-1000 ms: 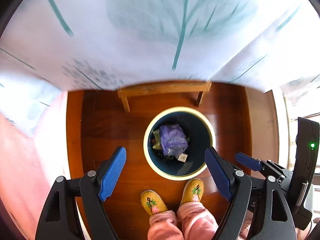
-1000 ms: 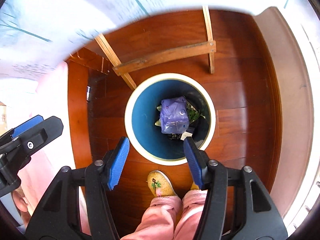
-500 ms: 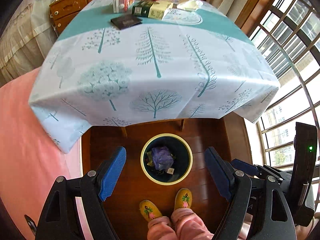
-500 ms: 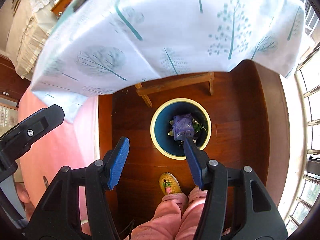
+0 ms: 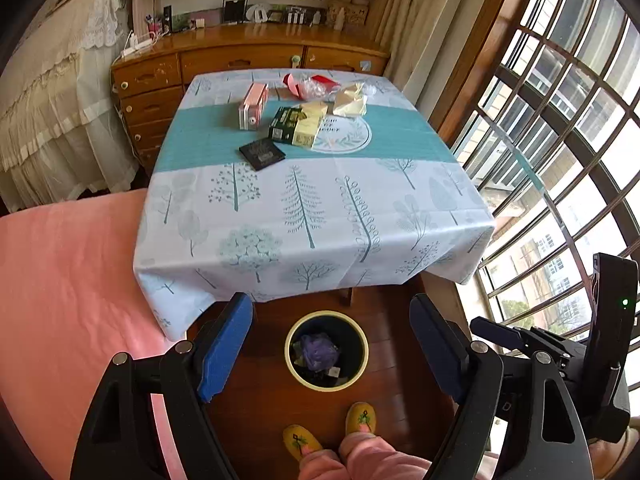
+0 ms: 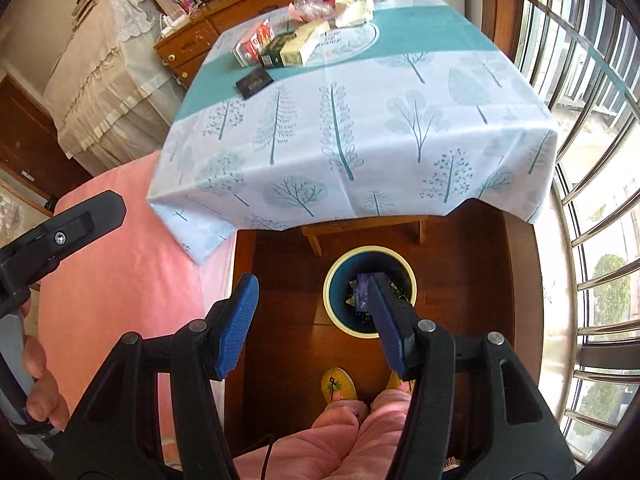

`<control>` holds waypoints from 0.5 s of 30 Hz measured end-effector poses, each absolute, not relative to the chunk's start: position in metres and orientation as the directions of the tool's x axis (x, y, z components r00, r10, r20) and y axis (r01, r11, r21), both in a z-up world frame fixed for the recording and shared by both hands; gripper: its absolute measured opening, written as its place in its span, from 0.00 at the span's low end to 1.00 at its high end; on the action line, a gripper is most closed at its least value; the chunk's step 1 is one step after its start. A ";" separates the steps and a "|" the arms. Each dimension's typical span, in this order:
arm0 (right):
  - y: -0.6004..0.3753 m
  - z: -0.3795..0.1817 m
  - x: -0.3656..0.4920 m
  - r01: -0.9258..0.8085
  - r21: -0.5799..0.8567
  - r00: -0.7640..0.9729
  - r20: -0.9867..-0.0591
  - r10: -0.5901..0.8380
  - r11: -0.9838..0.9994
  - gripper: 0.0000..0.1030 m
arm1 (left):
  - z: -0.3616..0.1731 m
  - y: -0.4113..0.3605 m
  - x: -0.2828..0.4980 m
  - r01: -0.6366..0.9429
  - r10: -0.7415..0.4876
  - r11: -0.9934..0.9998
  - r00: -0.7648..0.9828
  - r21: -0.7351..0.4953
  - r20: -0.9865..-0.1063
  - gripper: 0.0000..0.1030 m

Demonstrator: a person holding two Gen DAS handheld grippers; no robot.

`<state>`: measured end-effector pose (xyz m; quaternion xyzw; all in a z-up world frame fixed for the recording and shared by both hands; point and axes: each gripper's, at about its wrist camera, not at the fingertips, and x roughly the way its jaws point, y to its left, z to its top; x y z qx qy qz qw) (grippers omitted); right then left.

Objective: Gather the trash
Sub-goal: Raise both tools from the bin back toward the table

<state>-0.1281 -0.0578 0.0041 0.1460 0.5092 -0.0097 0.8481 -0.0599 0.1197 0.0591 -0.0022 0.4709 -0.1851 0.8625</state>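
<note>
Two grippers were seen held high over a wooden floor (image 5: pixel 264 392), both angled down toward a bin (image 5: pixel 326 350) standing just in front of a table (image 5: pixel 312 208) draped in a tree-print cloth. The left gripper (image 5: pixel 332 344) was spread wide with nothing between its blue pads (image 5: pixel 224 350), and the bin was framed in the gap between them. The right gripper (image 6: pixel 316 320) was likewise parted and empty, its right pad (image 6: pixel 390 326) overlapping the bin's rim in that view. Inside the bin, a crumpled purple bag (image 5: pixel 319 352) was seen lying on other scraps. More trash was left on the far half of the table: a pink carton (image 5: pixel 253 106), a dark green and cream box (image 5: pixel 296 126), a flat black packet (image 5: pixel 262 153), and a heap of clear plastic and cream wrappers (image 5: pixel 340 94) near the far edge. A pair of yellow slippers (image 5: pixel 332 430) below pink trouser legs was seen just short of the bin. A pink bedcover (image 5: pixel 68 288) was seen to the left of the table, a wooden dresser (image 5: pixel 208 64) beyond it, and a barred window (image 5: pixel 568 128) to the right
</note>
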 end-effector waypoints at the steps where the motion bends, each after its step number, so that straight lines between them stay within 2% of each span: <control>1: -0.056 0.014 -0.129 0.167 0.237 0.497 -0.859 0.126 0.957 0.52 | 0.069 0.121 -0.063 0.326 -0.320 0.930 0.504 -0.167 -0.802 0.80; 5: -0.052 0.046 -0.131 0.165 0.224 0.554 -0.827 0.098 0.960 0.52 | 0.103 0.129 -0.068 0.334 -0.305 0.934 0.562 -0.127 -0.769 0.80; 15: -0.048 0.106 -0.122 0.162 0.210 0.652 -0.756 0.055 0.964 0.52 | 0.172 0.154 -0.065 0.317 -0.316 0.940 0.664 -0.128 -0.678 0.80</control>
